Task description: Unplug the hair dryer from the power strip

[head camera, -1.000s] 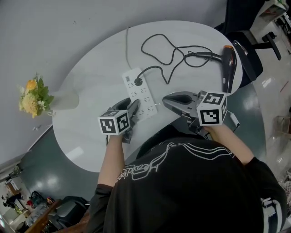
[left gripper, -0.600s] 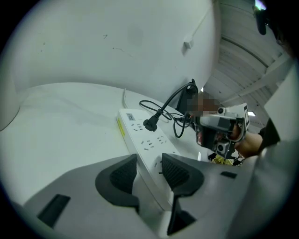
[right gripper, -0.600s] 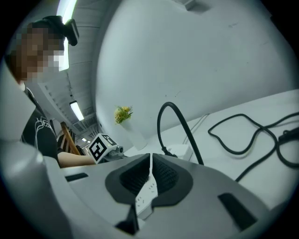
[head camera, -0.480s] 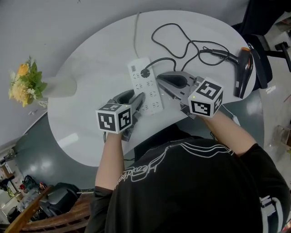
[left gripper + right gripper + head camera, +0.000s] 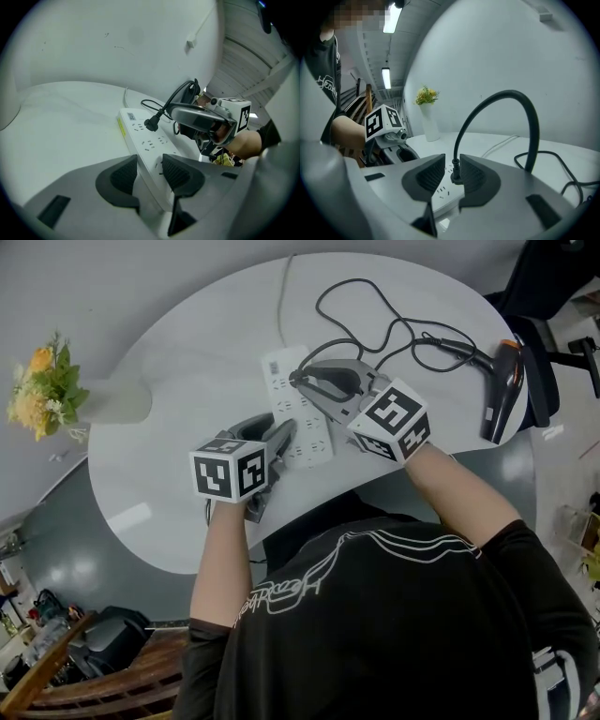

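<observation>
left gripper [image 5: 149, 172]: jaws a little apart, resting over near end of white multi-socket power strip [image 5: 140, 131], nothing clamped | right gripper [image 5: 451, 176]: jaws narrowly apart around black plug [image 5: 455, 178], plugged into strip | black-and-orange hair dryer [image 5: 497, 390]: lying at right edge of white oval table [image 5: 187, 456]

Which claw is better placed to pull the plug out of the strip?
Right. The right claw has its jaws on either side of the plug, not yet closed. The left claw sits at the near end of the strip, away from the plug.
</observation>
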Motion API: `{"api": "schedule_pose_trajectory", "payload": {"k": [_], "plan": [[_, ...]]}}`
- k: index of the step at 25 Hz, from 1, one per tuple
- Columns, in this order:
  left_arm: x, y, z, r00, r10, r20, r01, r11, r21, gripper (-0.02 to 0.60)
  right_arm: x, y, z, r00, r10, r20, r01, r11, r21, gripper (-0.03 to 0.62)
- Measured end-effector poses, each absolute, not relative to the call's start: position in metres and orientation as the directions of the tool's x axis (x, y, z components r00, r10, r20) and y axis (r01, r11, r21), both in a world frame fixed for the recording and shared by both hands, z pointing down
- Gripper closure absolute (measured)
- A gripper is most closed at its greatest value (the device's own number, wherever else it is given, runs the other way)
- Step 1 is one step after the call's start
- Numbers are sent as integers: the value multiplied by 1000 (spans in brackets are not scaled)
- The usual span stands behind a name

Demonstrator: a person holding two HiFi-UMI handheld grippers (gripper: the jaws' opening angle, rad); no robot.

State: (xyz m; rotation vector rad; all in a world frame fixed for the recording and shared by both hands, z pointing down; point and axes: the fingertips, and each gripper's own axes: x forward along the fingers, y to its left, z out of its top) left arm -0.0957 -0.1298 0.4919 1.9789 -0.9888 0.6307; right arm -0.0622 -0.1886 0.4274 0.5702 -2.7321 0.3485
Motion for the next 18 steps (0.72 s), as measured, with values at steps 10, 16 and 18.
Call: {"api": "schedule_pose_trajectory", "payload": {"k": [10, 16, 18], "plan": [[-94, -131, 493, 566, -408, 717, -822, -350, 449, 413, -74, -198, 445, -840, -351, 414, -419, 904, -85, 537], [-94, -132, 493, 570, -406, 715, -819, -351, 454, 410, -75, -201, 445, -832, -359, 423, -414, 909, -43, 566], [-94, -132, 493, 567, -410, 715, -821, -351, 450, 410, -75, -202, 445, -831, -355, 427, -406, 913, -31, 566]]}}
